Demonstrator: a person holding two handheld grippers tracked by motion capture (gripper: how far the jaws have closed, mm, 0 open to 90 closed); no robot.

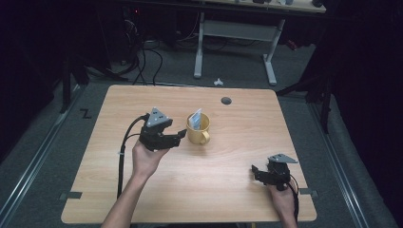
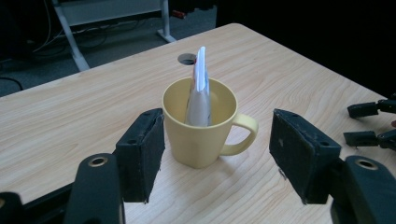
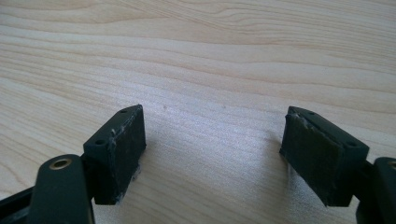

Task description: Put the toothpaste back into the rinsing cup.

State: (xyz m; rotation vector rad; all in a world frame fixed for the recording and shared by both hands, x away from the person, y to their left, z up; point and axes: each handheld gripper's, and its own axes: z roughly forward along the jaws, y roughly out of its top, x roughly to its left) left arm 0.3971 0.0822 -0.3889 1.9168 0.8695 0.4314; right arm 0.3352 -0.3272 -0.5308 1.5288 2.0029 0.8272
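Seemingly the work was near its start or between steps: a packet (image 2: 200,88) stood upright in the yellow mug (image 2: 198,128) at the centre of the table (image 1: 228,190), and neither was gripped. Nearest, at lower right of the high view, the right gripper (image 1: 256,172) rested with jaws wide apart over bare wood. Farther up, the left gripper (image 1: 182,136) sat just left of the mug, jaws open, one pad (image 2: 142,156) close beside its wall, holding nothing.

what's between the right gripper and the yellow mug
Only bare table: in the high view, nothing lies on the wood between the right gripper and the yellow mug. The right gripper view shows plain wood ahead of its open jaws.
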